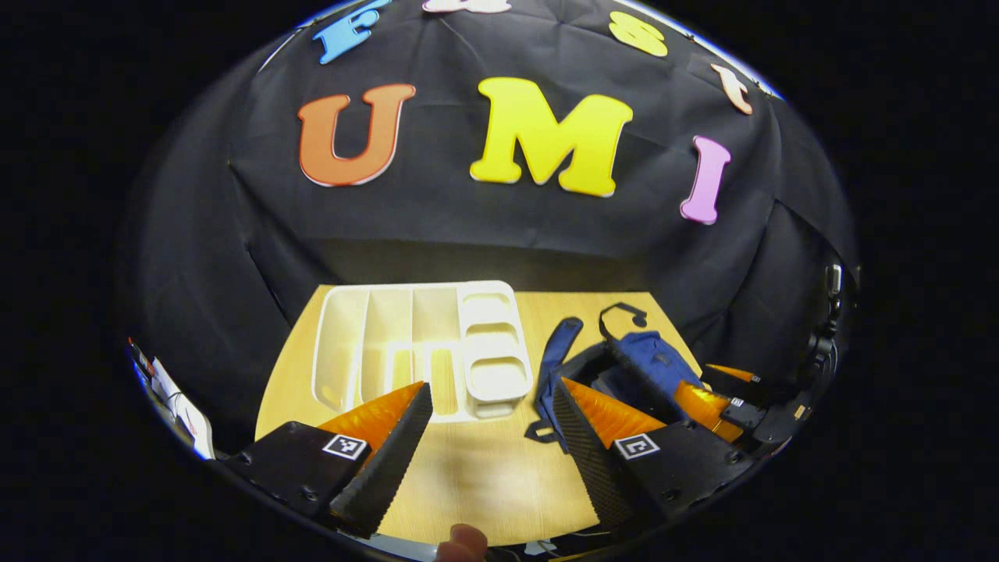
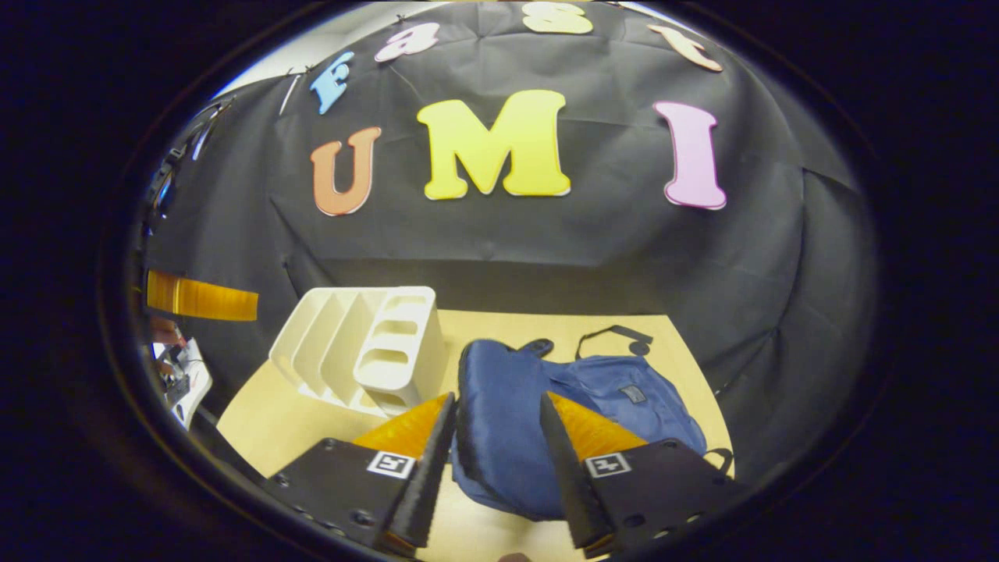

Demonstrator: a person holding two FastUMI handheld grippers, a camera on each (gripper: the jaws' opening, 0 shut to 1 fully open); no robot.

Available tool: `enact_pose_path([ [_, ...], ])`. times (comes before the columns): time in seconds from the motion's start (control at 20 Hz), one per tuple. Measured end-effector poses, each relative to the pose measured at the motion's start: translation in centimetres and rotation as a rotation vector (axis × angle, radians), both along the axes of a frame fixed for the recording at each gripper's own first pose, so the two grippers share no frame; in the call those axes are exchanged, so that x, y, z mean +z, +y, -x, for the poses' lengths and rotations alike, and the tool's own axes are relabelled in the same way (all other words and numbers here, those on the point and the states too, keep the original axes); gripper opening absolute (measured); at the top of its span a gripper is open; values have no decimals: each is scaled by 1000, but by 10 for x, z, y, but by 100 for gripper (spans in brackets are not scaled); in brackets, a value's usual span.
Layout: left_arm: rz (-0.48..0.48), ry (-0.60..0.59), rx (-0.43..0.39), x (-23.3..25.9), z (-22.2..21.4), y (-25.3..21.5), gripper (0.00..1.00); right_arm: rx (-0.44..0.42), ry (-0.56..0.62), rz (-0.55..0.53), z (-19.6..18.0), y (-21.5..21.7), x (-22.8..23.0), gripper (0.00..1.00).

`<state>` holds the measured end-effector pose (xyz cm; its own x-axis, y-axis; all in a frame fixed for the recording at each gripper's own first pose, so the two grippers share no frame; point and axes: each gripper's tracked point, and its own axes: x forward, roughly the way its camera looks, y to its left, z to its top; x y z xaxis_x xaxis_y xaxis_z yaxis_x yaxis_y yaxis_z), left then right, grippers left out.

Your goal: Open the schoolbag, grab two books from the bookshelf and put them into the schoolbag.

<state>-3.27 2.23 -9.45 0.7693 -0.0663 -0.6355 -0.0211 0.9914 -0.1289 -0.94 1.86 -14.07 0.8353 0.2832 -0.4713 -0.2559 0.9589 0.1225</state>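
The blue schoolbag lies on the wooden table, its front flap turned up toward me. My right gripper is open just above that flap, with the blue cloth showing between the fingers; I cannot tell whether they touch it. The white bookshelf stands left of the bag, and the slots facing me hold nothing. My left gripper is open over the table in front of the shelf, with nothing between its fingers. In the left gripper view the bag is at the right, with the right gripper against its near side.
The wooden table ends at the black cloth wall behind shelf and bag. The bag's black strap loop lies at its far side. Loose clutter sits off the table's left edge. A fingertip shows at the bottom.
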Motion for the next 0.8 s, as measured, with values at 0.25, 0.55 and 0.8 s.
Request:
enact_pose_path([
  [0.25, 47, -215, 79, 60, -14, 23, 98, -3, -120, -14, 7, 14, 52, 90],
  [0.55, -23, -530, 105, 161, -33, 48, 98, -61, -413, -23, 4, 22, 168, 96],
  [0.8, -43, -580, 135, 191, -33, 39, 97, -117, -596, -52, 16, 27, 237, 96],
])
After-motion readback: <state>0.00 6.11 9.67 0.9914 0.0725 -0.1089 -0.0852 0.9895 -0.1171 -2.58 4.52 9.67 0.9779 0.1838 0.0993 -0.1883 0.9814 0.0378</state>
